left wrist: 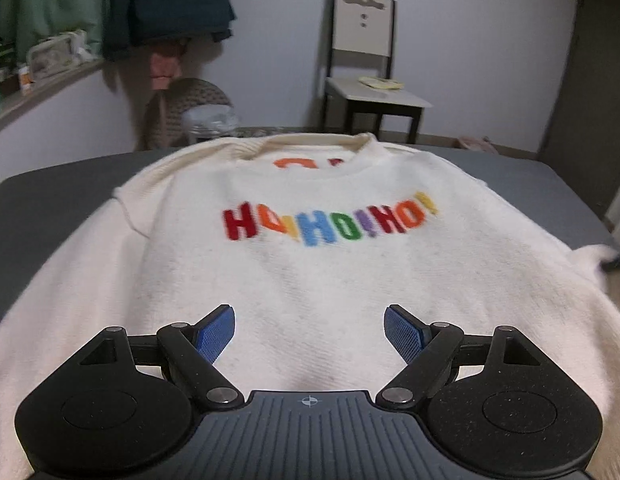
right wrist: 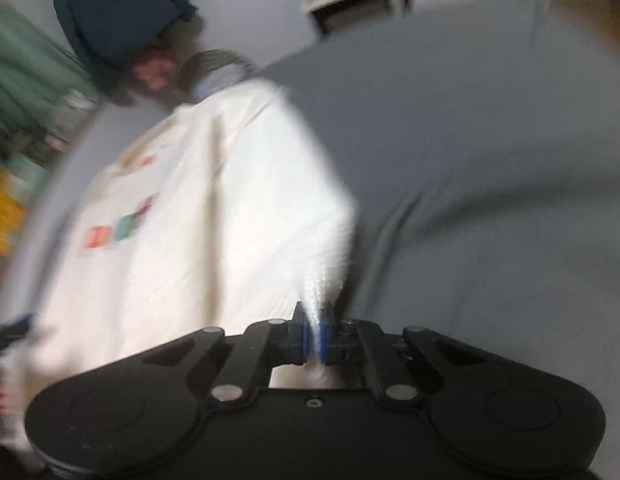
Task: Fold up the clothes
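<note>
Sweater [left wrist: 310, 280]: spread face-up on bed [left wrist: 49, 208], flat for folding. Left gripper [left wrist: 309, 330]: jaws spread, nothing held. Right gripper [right wrist: 314, 340]: jaws pinching sleeve [right wrist: 318, 272], lower centre, presumably for folding inward.

A pale lilac wall [left wrist: 269, 40] backs the room. Against it stands a dark-framed chair [left wrist: 366, 76] with a light seat. A dark jacket [left wrist: 165, 4] hangs at upper left beside a green curtain [left wrist: 41, 4], above a cluttered ledge [left wrist: 37, 80]. A grey-covered bed [left wrist: 49, 208] fills the foreground.

left wrist: low over sweater [left wrist: 310, 272], facing neckline | right wrist: tilted, blurred, same sweater
</note>
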